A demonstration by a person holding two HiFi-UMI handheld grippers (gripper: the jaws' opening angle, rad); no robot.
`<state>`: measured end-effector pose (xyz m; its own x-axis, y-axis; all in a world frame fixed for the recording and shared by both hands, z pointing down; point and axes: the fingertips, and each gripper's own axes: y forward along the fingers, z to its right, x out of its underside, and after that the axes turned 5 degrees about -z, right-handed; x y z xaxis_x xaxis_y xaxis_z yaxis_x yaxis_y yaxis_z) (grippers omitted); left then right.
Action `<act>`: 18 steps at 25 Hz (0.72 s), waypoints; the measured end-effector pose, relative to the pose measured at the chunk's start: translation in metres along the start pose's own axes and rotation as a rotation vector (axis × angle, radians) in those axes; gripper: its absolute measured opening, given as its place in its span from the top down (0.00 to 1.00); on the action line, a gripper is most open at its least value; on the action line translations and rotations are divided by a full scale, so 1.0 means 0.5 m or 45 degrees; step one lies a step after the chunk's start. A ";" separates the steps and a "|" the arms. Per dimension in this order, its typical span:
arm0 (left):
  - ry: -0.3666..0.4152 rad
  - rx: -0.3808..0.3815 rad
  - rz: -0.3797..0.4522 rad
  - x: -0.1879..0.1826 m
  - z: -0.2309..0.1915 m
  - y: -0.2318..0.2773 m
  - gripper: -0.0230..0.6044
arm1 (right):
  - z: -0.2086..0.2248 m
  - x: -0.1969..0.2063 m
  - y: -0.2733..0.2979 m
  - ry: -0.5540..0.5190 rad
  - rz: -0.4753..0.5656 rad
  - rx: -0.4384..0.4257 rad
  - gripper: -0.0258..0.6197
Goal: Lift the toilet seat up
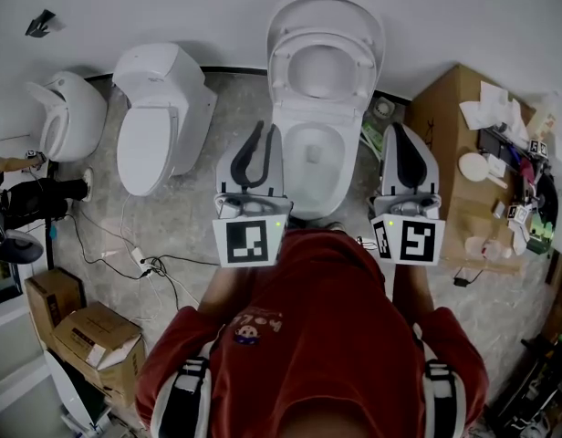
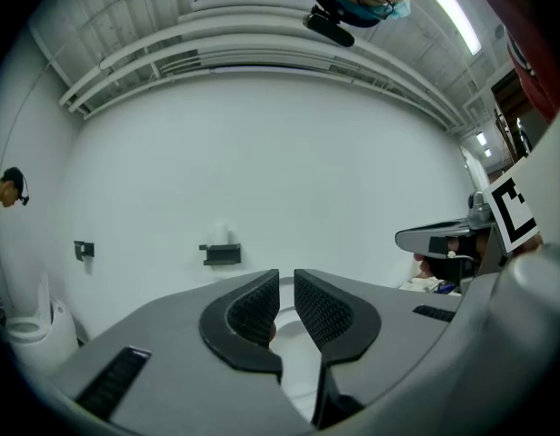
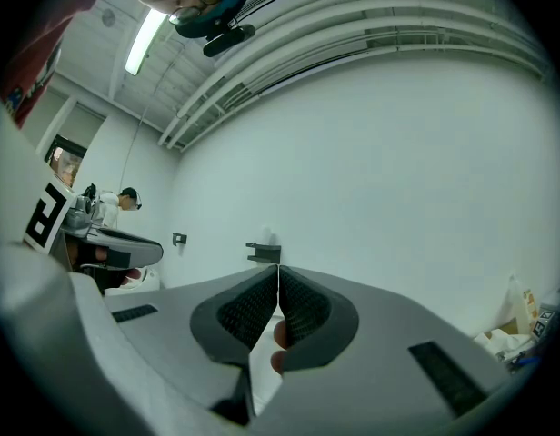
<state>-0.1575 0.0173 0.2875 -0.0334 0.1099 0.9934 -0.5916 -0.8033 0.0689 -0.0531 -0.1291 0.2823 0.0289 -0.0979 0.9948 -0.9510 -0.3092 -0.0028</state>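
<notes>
The white toilet (image 1: pixel 310 167) stands straight ahead against the wall. Its ring seat (image 1: pixel 323 69) is tipped up and leans on the raised lid (image 1: pixel 328 9), leaving the bowl uncovered. My left gripper (image 1: pixel 258 131) hovers at the bowl's left rim, pointing level at the wall. Its jaws (image 2: pixel 286 282) stand a narrow gap apart with nothing between them; only a bit of white toilet shows behind. My right gripper (image 1: pixel 399 133) hangs to the right of the bowl, clear of it. Its jaws (image 3: pixel 278 276) are shut, tips touching, and hold nothing.
A second white toilet (image 1: pixel 160 121) with its lid down stands to the left, and another white fixture (image 1: pixel 67 113) beyond it. A cardboard box (image 1: pixel 452 144) with loose items is at the right. Cartons (image 1: pixel 88 336) and cables (image 1: pixel 140 263) lie on the floor at left.
</notes>
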 end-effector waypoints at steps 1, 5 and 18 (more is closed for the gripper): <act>0.000 -0.004 -0.003 0.002 -0.001 0.000 0.88 | 0.000 0.000 -0.001 0.000 0.000 0.002 0.94; -0.014 0.005 0.000 0.002 0.003 0.002 0.93 | 0.003 -0.001 -0.002 0.001 -0.001 0.010 0.94; -0.008 0.011 0.014 -0.003 0.001 -0.001 0.95 | -0.006 -0.004 -0.006 -0.006 0.001 0.013 0.94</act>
<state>-0.1566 0.0171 0.2858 -0.0351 0.0975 0.9946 -0.5840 -0.8096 0.0587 -0.0513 -0.1253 0.2808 0.0297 -0.1024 0.9943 -0.9478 -0.3188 -0.0045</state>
